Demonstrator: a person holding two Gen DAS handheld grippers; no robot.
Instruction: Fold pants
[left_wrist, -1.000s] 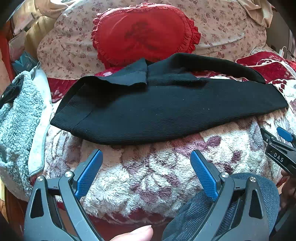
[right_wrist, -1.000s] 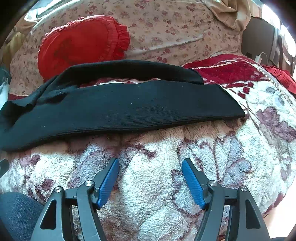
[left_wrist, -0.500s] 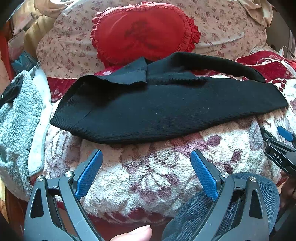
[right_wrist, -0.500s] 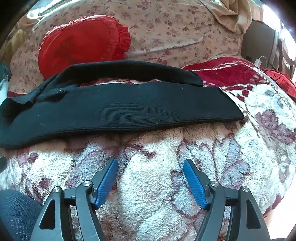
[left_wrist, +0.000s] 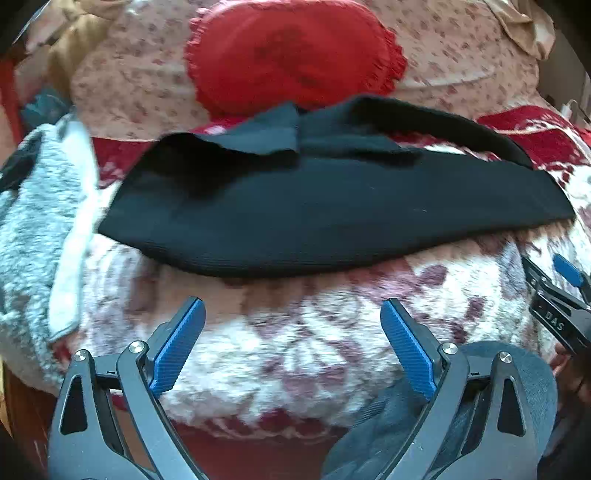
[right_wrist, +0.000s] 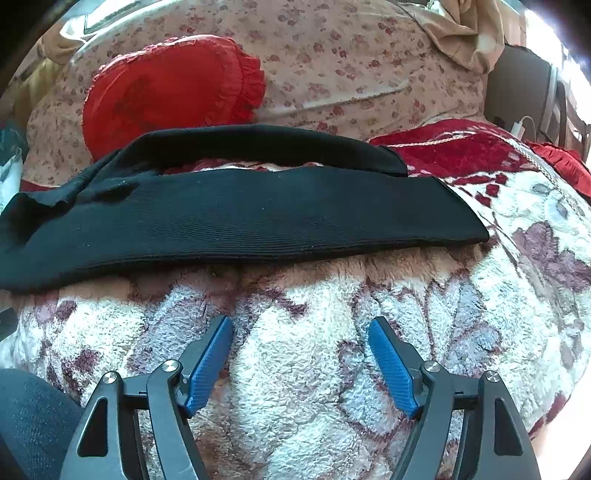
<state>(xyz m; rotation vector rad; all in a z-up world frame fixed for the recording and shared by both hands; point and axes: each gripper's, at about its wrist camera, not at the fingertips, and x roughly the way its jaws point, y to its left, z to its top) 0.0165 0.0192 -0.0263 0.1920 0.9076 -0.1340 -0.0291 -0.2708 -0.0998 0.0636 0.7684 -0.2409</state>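
1. Left gripper: jaws spread wide, blue pads apart, nothing between them. It hovers over the fleece blanket, short of the pants.
2. Right gripper: jaws opening, nothing between the blue pads; only blanket pile shows in the gap. Pads clear of the pants.
3. In the left wrist view the tip of the right gripper enters at 3 o'clock, with a blue pad and a white printed label.
4. Black pants: laid lengthwise across the floral fleece blanket, at 12 o'clock from both grippers, untouched by either. Ribbed knit. The two legs run toward 3 o'clock, the far leg arching apart from the near one so that blanket shows between them. The waist end lies toward 9 o'clock, with a flap of fabric turned over near the crotch.
5. Red ruffled cushion: beyond the pants at 11 o'clock in the right wrist view, against a floral bedcover.
6. Grey-white fleece garment: at 9 o'clock of the pants, just beside the waist end.
7. Person's knee in dark blue fabric: at 5 o'clock, behind the left gripper's right finger.
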